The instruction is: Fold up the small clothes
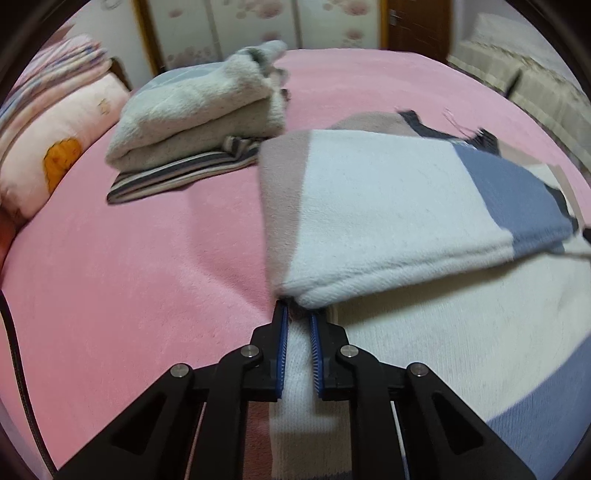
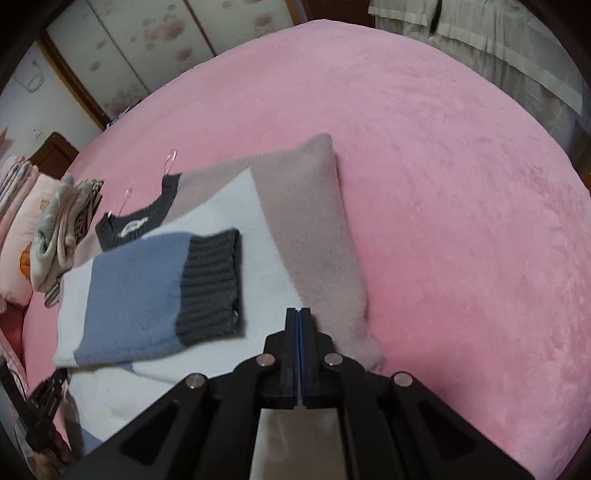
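A colour-block knit sweater [image 2: 295, 236] in white, mauve, blue and dark grey lies on the pink bed [image 2: 443, 184]. One sleeve [image 2: 147, 288], with a dark ribbed cuff, is folded across its body. In the left wrist view the folded sleeve [image 1: 388, 206] runs up and right from my left gripper [image 1: 297, 317]. That gripper is shut on the sweater's white knit at the fold's near corner. My right gripper [image 2: 299, 314] is shut with nothing between its pads. It hovers over the sweater's near right part, beside the mauve sleeve.
A pile of folded clothes [image 1: 192, 122] sits at the far left of the bed, beside a pink pillow [image 1: 55, 147]. Bare pink bedding spreads right of the sweater [image 2: 480, 258]. A wardrobe [image 1: 258, 22] and a door stand beyond the bed.
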`<state>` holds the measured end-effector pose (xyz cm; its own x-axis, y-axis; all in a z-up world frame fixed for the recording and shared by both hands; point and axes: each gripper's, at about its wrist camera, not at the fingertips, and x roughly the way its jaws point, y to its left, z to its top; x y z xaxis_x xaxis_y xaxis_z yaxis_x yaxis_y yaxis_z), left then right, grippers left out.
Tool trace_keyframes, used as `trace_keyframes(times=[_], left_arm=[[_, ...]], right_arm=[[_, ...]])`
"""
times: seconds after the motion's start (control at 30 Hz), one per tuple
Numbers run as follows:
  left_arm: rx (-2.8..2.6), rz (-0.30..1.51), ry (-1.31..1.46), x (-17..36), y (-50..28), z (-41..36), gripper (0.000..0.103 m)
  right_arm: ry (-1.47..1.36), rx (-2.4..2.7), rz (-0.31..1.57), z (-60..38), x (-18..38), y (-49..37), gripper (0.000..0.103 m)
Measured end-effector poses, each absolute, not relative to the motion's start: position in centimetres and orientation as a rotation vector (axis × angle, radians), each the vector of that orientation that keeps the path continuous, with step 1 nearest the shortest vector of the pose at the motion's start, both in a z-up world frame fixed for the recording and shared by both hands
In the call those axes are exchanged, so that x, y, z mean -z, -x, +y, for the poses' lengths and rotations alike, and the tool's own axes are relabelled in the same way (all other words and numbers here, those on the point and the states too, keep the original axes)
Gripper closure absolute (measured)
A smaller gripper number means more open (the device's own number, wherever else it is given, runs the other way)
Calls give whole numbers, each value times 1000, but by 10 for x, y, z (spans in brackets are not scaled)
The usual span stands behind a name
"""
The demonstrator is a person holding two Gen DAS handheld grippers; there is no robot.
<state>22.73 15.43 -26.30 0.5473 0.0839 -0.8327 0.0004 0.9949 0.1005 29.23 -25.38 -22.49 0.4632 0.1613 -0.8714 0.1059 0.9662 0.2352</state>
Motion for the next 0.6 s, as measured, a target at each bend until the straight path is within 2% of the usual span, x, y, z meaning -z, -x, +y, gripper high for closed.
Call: trace_keyframes(times=[0.07,0.13,0.2,0.27,0.43,0.53,0.57,0.6], left_arm=[[-32,1015,-137,261,-226,152,89],[-23,1044,-157,252,-226,154,75],[4,1050,-127,238,-225,161,35],[23,1003,-67,212,-222,172,25],[37,900,-35,173,-234,177,25],[44,874,-12,174,-255,168,25],[67,878,17,179,-264,162,29],[91,889,46,185,-270,158,41]], right_arm=[[-279,-66,1079,-248,220,-290,103],[-271,-84,1065,-241,214,-290,103],[-254,-102,1051,-231,208,-291,103],[-231,-118,1030,-221,199,-290,103],[-213,-199,995,-189,183,-296,103],[-204,-270,988,-159,180,-302,103],[-202,-300,990,-146,181,-304,103],[-203,-336,994,-131,182,-306,103]])
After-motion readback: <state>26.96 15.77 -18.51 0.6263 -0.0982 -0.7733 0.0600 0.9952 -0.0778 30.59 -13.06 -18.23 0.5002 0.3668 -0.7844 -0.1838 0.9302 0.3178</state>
